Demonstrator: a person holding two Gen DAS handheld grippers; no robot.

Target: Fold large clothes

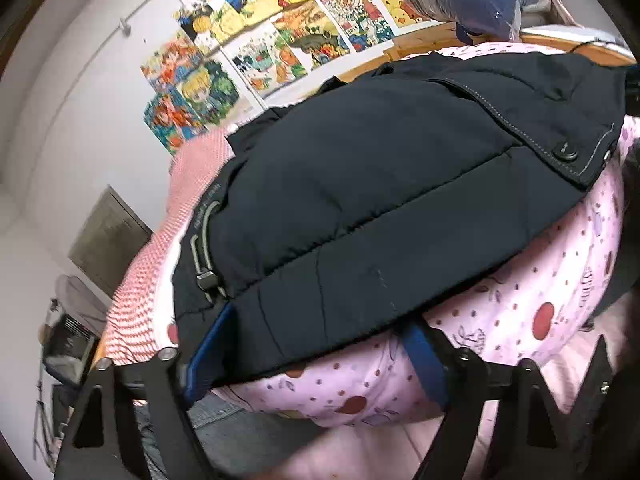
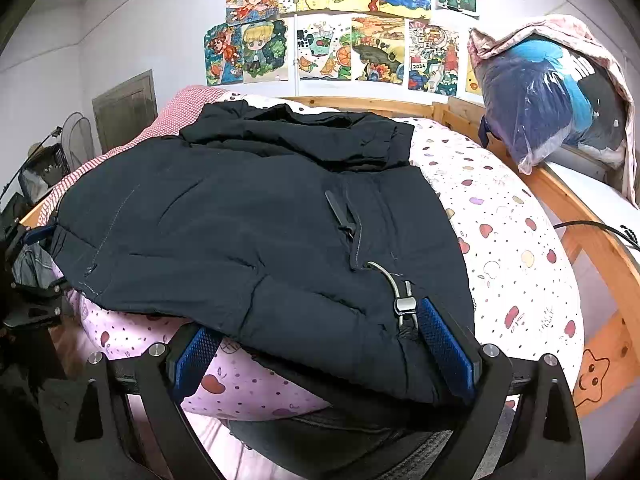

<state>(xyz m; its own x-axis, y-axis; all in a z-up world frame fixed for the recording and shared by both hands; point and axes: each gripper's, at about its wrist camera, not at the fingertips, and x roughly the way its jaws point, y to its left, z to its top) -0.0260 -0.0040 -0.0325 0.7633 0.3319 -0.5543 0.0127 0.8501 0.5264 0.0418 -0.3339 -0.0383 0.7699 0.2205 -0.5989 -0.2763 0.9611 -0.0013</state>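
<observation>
A dark navy padded jacket point(image 1: 380, 200) point(image 2: 248, 232) lies spread over a pink spotted duvet point(image 1: 520, 312) point(image 2: 500, 240) on a bed. My left gripper point(image 1: 316, 360) is open at the jacket's near hem, whose edge drapes between its blue pads point(image 1: 208, 356). A grey drawcord with a toggle point(image 1: 206, 276) sits by the left pad. My right gripper point(image 2: 320, 356) is open too, its blue pads point(image 2: 444, 344) straddling the hem at the other corner, next to a metal cord toggle point(image 2: 400, 304). The jacket's collar end point(image 2: 296, 132) is folded over at the far side.
A wooden bed frame point(image 2: 580, 216) runs along the right, with a plastic bag of clothes point(image 2: 552, 96) on it. A red checked blanket point(image 2: 176, 116) lies at the far left of the bed. Children's drawings point(image 2: 352, 40) cover the wall. A fan point(image 2: 78, 132) stands at the left.
</observation>
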